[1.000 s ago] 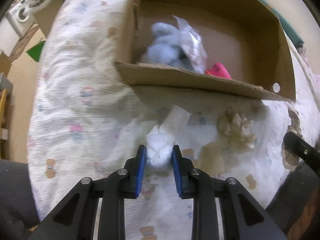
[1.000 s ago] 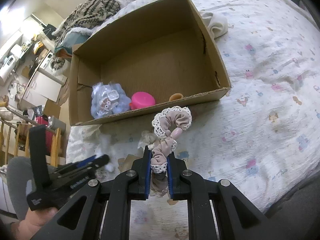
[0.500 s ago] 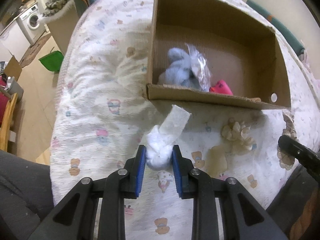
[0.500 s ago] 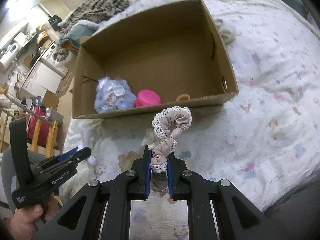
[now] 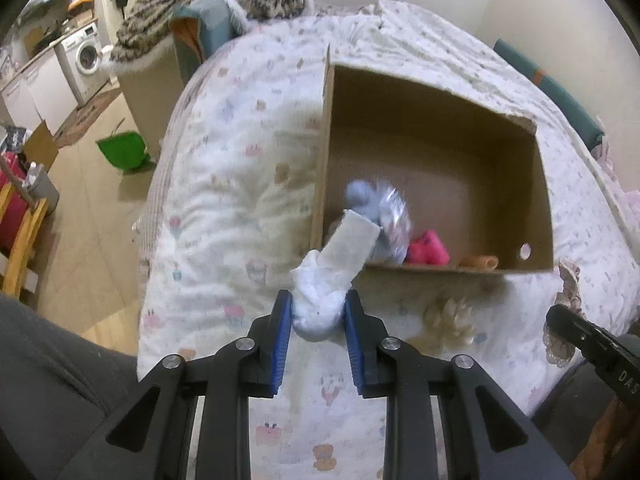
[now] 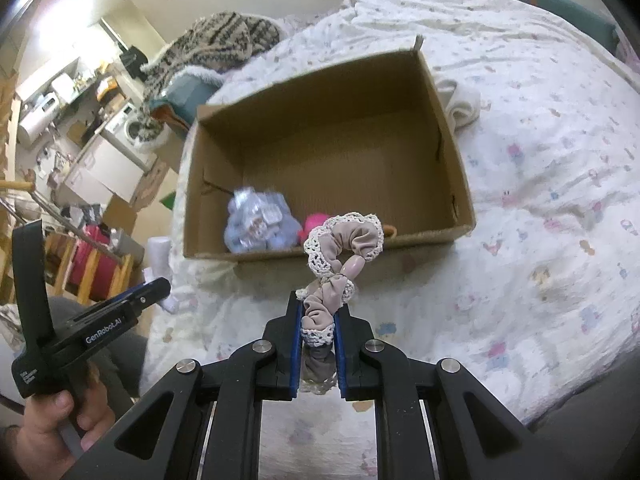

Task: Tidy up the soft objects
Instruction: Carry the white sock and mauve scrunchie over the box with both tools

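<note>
Scrunchie (image 6: 340, 256) was clamped in the right tool (image 6: 317, 336), just before the cardboard box (image 6: 452, 160). Left tool (image 5: 318, 320), marked "GenRobot.AI", was clamped on a white cloth (image 5: 320, 304).

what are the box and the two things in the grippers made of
Box: plain brown corrugated cardboard, matte, with raw cut edges. Scrunchie in the right gripper: gathered beige fabric, faintly glossy, with cream lace trim. White bundle in the left gripper: soft knotted cloth, possibly a sock; the blur leaves it open.
</note>
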Tool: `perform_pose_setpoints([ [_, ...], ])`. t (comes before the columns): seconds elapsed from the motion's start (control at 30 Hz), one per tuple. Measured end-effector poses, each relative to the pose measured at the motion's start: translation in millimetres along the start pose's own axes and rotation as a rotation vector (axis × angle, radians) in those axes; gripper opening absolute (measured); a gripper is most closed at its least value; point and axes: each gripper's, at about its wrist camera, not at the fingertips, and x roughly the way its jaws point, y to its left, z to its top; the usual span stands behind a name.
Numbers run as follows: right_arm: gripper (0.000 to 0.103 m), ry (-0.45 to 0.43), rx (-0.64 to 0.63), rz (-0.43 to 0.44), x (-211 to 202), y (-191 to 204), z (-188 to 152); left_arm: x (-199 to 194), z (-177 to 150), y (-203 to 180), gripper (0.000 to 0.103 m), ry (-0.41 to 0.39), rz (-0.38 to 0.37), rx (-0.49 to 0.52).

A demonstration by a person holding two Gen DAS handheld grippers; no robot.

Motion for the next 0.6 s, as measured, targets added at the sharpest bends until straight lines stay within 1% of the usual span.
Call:
perform_pose_setpoints([
  [0.17,0.015,-0.043,0.007,0.015,-10,-1,13,-9,18,-12,0.023,-0.052,0.001,0.043],
  [0.3,0.015,-0.071,0.001,0.019,-14,-2,26,-11,32,-20,0.023,-0.062,-0.016,0.049],
  [0.4,0.015,-0.088,0.007,0.028,-15,-4,36,-10,42,-30,0.023,-0.077,-0.016,0.074],
  [0.6,0.015,-0.105,-0.007,0.027,-9,-5,54,-2,58,-46,0.023,-0.085,-0.019,0.101],
])
